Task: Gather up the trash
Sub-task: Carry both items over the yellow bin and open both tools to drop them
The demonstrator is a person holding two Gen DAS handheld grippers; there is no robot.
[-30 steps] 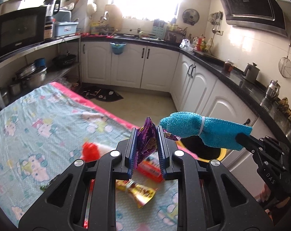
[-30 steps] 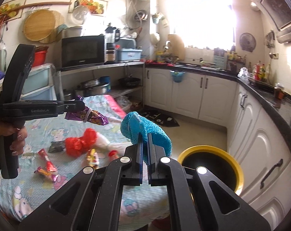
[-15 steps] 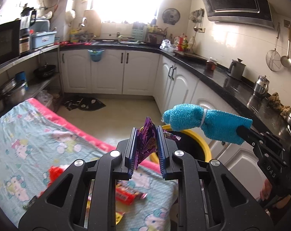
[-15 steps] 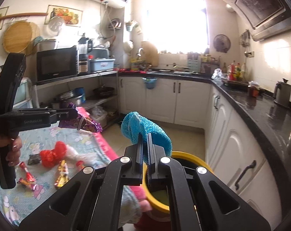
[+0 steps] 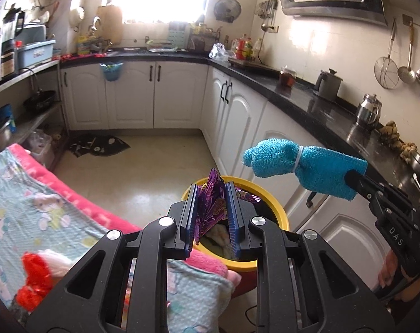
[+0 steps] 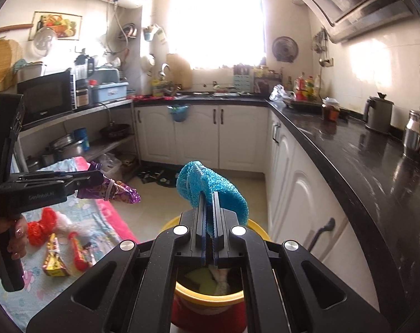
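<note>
My left gripper (image 5: 211, 191) is shut on a crumpled purple wrapper (image 5: 213, 204), held over the near rim of a yellow-rimmed trash bucket (image 5: 276, 213). The wrapper also shows in the right wrist view (image 6: 110, 190). My right gripper (image 6: 208, 197) is shut on a rolled blue cloth (image 6: 210, 186), held above the same bucket (image 6: 258, 229), which has scraps inside. The blue cloth (image 5: 299, 166) hangs in the air at the right of the left wrist view.
A table with a cartoon-print cloth (image 6: 57, 274) stands left of the bucket, with a red pompom (image 6: 40, 224), a gold wrapper (image 6: 53, 260) and a red wrapper (image 6: 79, 252) on it. White cabinets (image 6: 299, 194) and a black counter (image 6: 376, 161) run along the right.
Both grippers have moved right, off the table and over the trash bucket, each still holding its item. The bucket now sits directly below the fingers.
</note>
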